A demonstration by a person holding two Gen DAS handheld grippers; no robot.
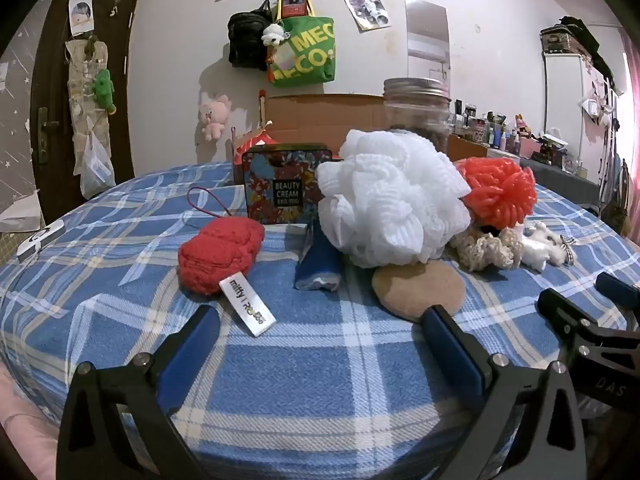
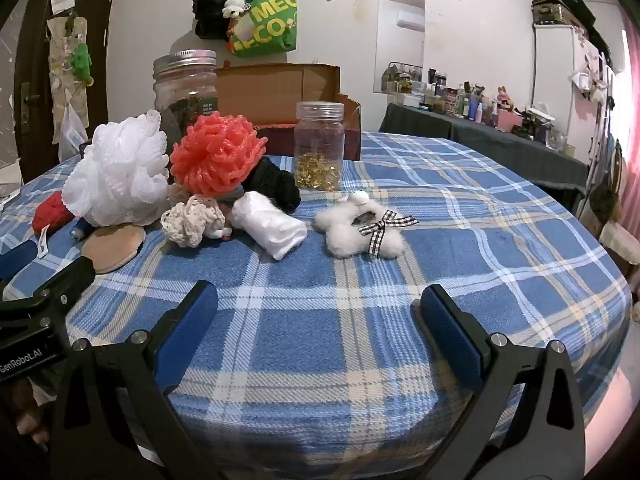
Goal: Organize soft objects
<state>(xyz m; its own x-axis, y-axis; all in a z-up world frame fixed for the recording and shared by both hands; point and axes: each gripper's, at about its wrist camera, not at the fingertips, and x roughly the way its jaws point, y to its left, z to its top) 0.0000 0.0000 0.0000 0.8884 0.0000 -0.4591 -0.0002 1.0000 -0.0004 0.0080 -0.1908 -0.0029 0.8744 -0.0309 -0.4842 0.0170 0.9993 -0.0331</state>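
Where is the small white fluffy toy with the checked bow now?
In the right wrist view the fluffy toy lies right of centre on the blanket, before the small jar, beside the white roll.

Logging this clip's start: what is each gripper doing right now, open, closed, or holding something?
Left gripper: jaws open, nothing between them.
Right gripper: jaws open, nothing between them.

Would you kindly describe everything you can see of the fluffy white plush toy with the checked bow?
The fluffy white plush toy lies flat on the blue plaid blanket, apart from the main pile and to the right of the rolled white cloth. Its fur looks cottony and loose, with a rounded nub at the top. A black-and-white gingham ribbon bow is tied across it, beside a small dark patch. Nothing but the blanket touches it; both grippers are well short of it. In the left wrist view it shows only partly, at the pile's right edge.
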